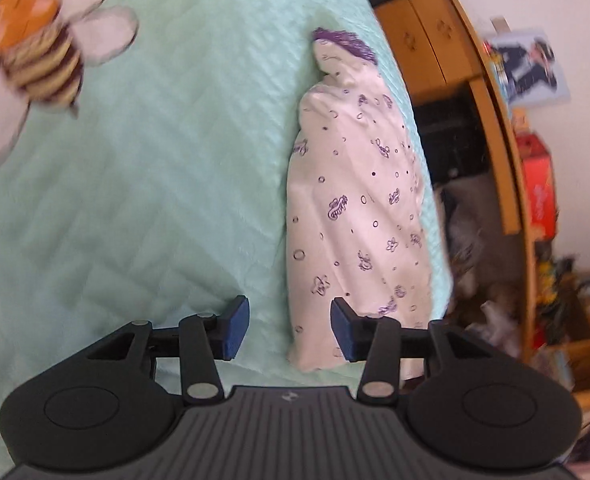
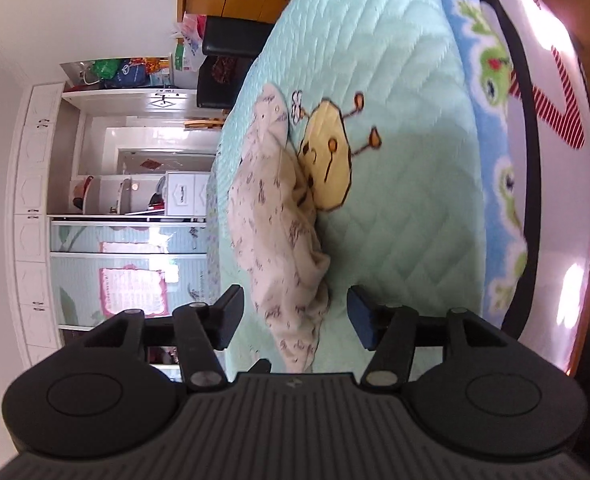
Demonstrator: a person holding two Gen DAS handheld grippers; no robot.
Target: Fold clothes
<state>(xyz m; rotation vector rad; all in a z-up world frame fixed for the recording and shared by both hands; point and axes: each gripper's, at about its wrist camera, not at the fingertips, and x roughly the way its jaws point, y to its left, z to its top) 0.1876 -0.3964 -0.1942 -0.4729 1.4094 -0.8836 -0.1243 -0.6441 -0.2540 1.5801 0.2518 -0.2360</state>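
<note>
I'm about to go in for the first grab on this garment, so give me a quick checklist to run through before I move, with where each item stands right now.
1. Left gripper open: ok, jaws apart and nothing between them.
2. Right gripper open: ok, jaws apart and nothing clamped.
3. White printed garment within reach: ok, its near end lies just ahead of both grippers.
4. Garment spread flat for folding: not ok, it lies bunched in a long narrow heap.
5. Garment fully on the mint quilted bedspread: cannot tell, it runs along the bed's edge.
6. Purple trimmed end located: ok, at the far end in the left wrist view.
</note>
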